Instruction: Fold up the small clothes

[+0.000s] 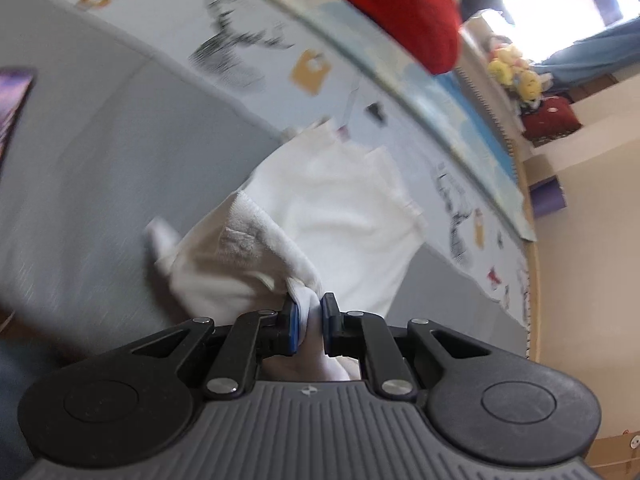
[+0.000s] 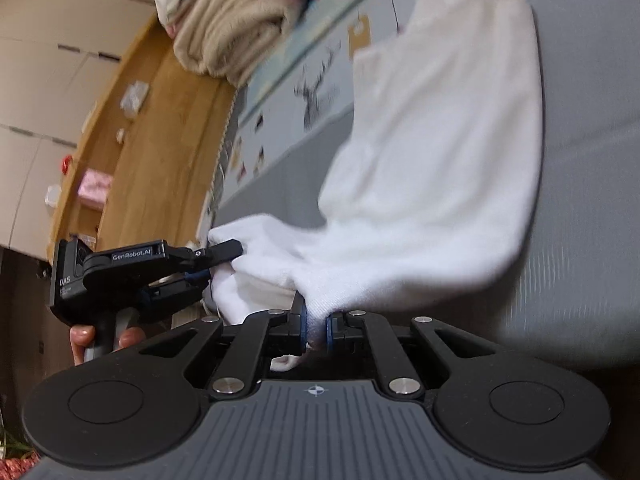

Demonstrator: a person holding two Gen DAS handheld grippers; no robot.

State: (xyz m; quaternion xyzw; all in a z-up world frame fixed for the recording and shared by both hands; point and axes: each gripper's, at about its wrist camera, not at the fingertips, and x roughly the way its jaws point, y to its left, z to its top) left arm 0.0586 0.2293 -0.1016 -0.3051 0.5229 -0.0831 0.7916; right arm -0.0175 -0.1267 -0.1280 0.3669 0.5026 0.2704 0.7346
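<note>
A grey padded mat (image 1: 100,168) covers the floor, with a pale printed play mat (image 1: 256,40) of deer sketches and small coloured figures joined along its far edge. Past that edge, the right wrist view shows a wooden floor (image 2: 160,152), a rolled beige fleece blanket (image 2: 236,24) and pale cabinet fronts. A red fabric item (image 1: 396,8) lies at the printed mat's far edge, and yellow plush toys (image 1: 516,76) sit against the far wall.

The small white knitted garment (image 1: 340,208) hangs over the grey mat, lifted by its near edge, with its far part trailing toward the seam between the two mats. Both views are motion-blurred.

The left tongs (image 1: 311,320) are clenched on a bunched corner of the white garment, cloth squeezed between the blue pads (image 1: 294,326). In the right wrist view the same left tongs (image 2: 224,260) show from the side, held by a bare hand (image 2: 104,342) and biting the garment's (image 2: 432,152) folded end.

The right tongs (image 2: 317,330) are likewise clenched on the garment, gripping a gathered fold just beside the left grip, and the cloth billows up and away from there.
</note>
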